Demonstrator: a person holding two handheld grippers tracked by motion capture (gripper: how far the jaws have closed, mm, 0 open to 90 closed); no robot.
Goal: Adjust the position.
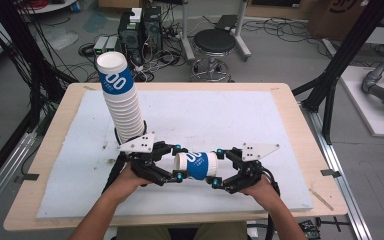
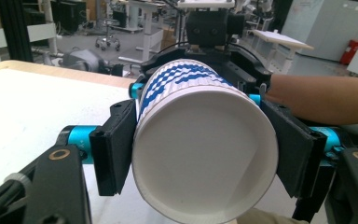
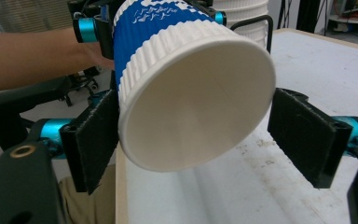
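From above, your left gripper (image 1: pixel 176 162) and right gripper (image 1: pixel 219 167) meet over the white foam mat (image 1: pixel 260 125), a white-and-blue ribbed paper cup (image 1: pixel 196 165) lying sideways between them, near the tall stack of matching cups (image 1: pixel 120 100). Your left gripper view shows its jaws clamped on the cup (image 2: pixel 205 154). In your right gripper view the cup (image 3: pixel 191 93) touches one pad while the other stands clear: those jaws are apart.

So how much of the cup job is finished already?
A tall stack of cups already stands on the table, so much of the stacking looks done. In hand now: one blue-and-white cup lies sideways between both grippers; the left gripper clamps it, while the right gripper has one pad clear of it. Left to do: probably adding this cup to the stack.
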